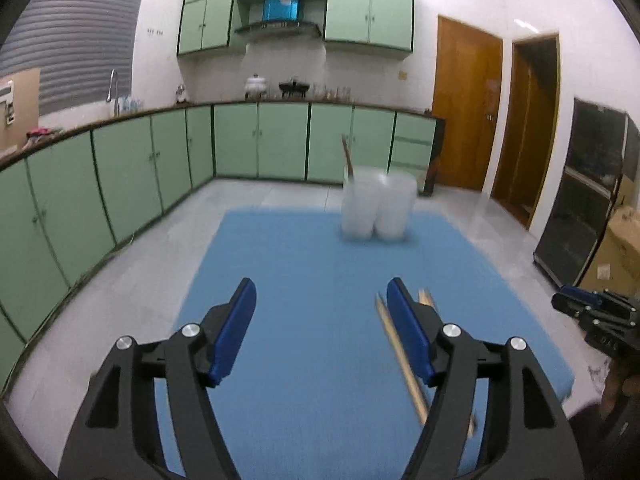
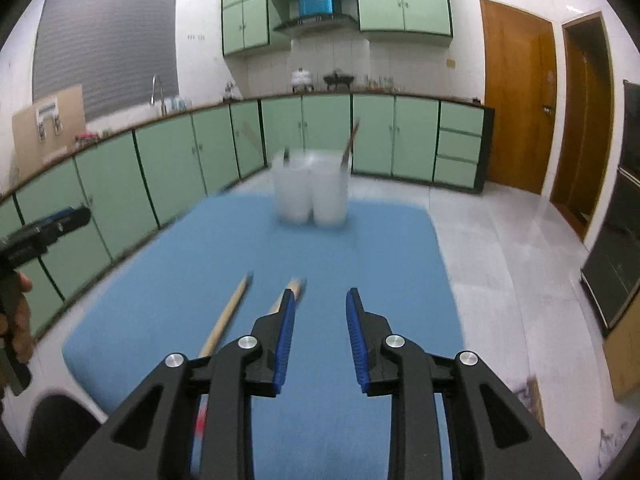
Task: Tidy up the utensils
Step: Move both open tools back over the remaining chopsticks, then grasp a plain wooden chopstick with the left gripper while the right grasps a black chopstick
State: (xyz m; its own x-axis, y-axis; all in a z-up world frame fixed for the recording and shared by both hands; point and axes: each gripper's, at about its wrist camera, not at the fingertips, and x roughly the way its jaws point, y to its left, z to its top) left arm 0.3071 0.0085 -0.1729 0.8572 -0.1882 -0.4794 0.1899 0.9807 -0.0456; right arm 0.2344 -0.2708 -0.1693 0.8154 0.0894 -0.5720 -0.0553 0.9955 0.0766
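- Clear holder point(image 2: 310, 192) at blue mat's point(image 2: 360, 248) far edge: some utensils in
- Wooden sticks point(image 2: 228, 312) near front edge: unsorted
- Left gripper point(image 1: 322, 300), right gripper point(image 2: 320, 304): jaws apart, empty

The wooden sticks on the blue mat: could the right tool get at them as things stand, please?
Probably yes: the sticks lie loose on the mat just left of the open right tool, with nothing covering them.

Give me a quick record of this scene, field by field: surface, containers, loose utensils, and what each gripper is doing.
surface: blue mat
containers: two translucent tubs side by side at the mat's far end, a wooden stick standing in one
loose utensils: two wooden sticks lying on the mat near the grippers
left gripper: open, empty
right gripper: open, empty
image quality: motion-blurred
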